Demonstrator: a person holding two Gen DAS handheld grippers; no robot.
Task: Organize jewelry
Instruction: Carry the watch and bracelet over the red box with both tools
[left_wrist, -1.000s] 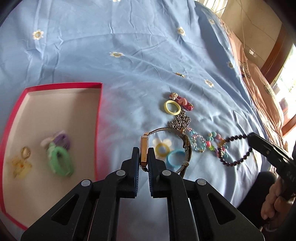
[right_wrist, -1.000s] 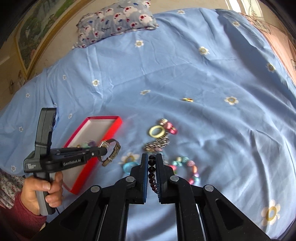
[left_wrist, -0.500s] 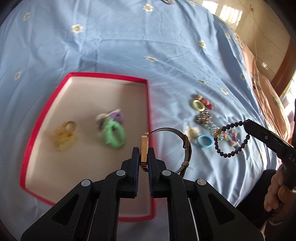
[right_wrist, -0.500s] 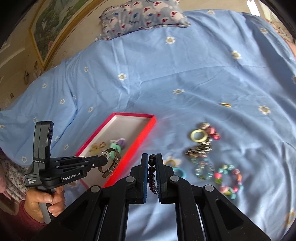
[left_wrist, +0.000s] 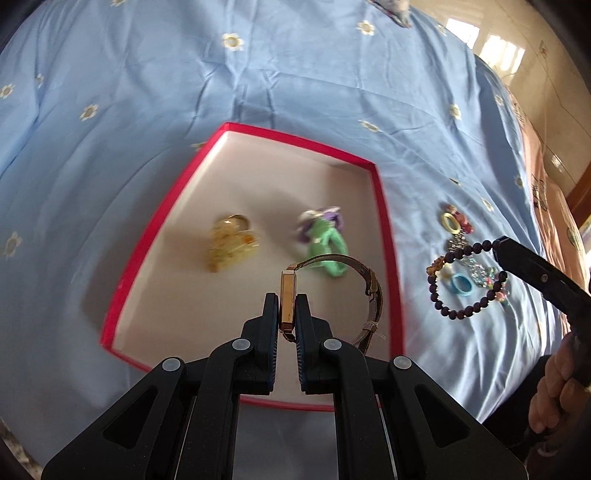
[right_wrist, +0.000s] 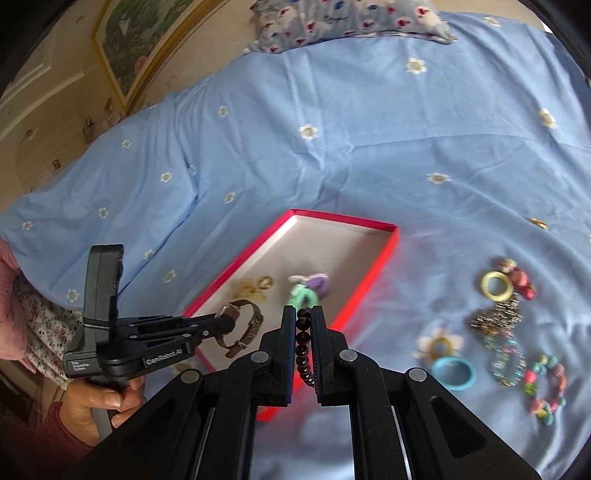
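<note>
left tool (left_wrist: 287, 320) pinches the gold watch (left_wrist: 287, 301) above the red box (left_wrist: 384, 206); lower, then release. right tool (right_wrist: 303, 345) grips the bead bracelet (right_wrist: 303, 347) beside it.

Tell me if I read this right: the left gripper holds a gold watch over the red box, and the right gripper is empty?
Not quite. The right gripper is not empty: it is shut on a dark bead bracelet, as the right wrist view shows. The left gripper does hold the gold watch over the red box.
</note>
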